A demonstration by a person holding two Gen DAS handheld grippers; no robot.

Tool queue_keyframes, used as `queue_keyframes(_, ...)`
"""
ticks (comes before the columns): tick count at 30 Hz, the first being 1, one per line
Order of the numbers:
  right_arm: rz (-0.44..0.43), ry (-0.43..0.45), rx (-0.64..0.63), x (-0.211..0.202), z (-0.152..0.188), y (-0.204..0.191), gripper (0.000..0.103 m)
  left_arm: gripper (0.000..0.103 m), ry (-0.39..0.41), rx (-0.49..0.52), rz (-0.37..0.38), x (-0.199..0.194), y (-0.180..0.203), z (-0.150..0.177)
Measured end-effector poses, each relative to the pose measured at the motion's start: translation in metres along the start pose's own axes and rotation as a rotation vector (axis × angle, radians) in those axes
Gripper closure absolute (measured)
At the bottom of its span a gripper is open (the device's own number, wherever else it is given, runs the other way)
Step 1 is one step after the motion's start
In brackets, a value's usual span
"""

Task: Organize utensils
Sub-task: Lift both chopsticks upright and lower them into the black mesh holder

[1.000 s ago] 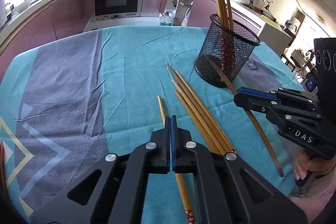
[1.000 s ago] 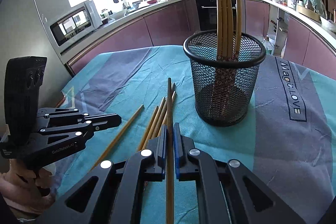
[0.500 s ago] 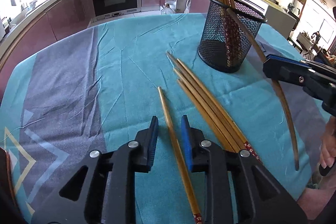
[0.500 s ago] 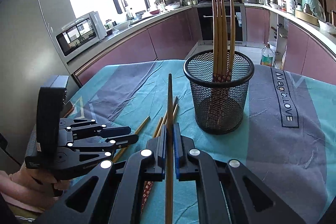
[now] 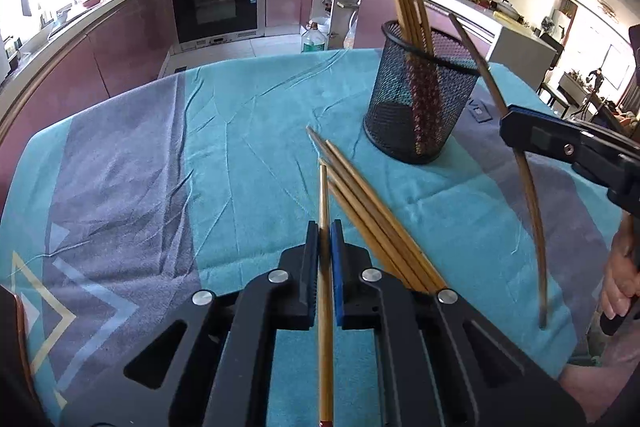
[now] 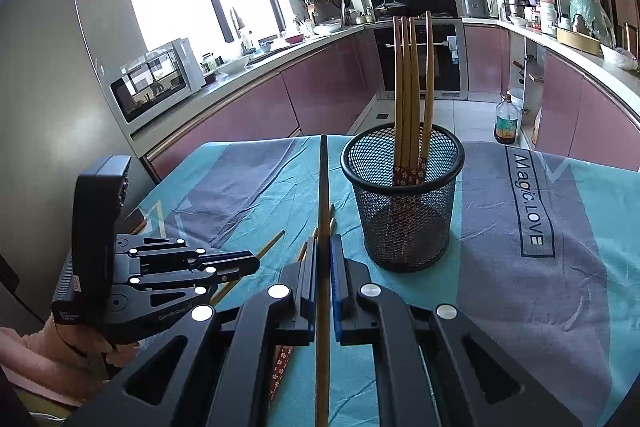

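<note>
Left wrist view: left gripper [image 5: 325,227] has just been closing and now pinches a single light bamboo chopstick [image 5: 324,195] between its blue pads, tip pointing up toward the black wire-mesh cup [image 5: 416,107]. Held near mid-length, prob so it lifts without tipping. Just right of it, a loose bundle of bamboo chopsticks [image 5: 360,195] lies flat on the counter's teal-and-grey cloth [image 5: 240,147], fanned out short of the cup, not yet sorted. Inside the cup several chopsticks stand leaning on the rim, patterned ends down. Right of the cup, the right gripper [image 5: 510,125] carries a darker brown chopstick [image 5: 532,195], raised off the cloth w/ its top end leaning toward the rim, likely lining up for a drop-in

Right wrist view: right gripper [image 6: 325,247] pressed together on the dark chopstick [image 6: 323,195], which runs straight ahead, just left of the mesh cup [image 6: 404,219]. Four chopsticks stand upright in the cup. Left gripper [image 6: 248,263] sits left of the cup and low, near the cloth, a hand below it; the light chopstick [image 6: 272,243] pokes out past its tip
</note>
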State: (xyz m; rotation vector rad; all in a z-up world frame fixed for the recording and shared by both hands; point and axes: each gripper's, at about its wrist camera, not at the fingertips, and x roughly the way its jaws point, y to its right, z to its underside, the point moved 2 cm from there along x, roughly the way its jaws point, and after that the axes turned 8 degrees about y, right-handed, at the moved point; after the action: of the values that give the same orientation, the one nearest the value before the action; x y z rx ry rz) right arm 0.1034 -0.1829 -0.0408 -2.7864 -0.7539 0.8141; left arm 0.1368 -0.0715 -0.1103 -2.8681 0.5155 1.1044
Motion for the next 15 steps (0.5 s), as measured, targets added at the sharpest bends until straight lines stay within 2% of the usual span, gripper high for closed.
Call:
queue_keyframes(7, -0.008, 0.067, 0.002, -0.016, -0.017, 0.002, 0.098, 0.096, 0.118, -0.028, 0.152, -0.048, 0.000, -0.034)
queue_keyframes(15, -0.020, 0.132, -0.009, -0.029, -0.036, 0.003, 0.098, 0.096, 0.260, -0.041, 0.252, -0.096, -0.003, -0.069)
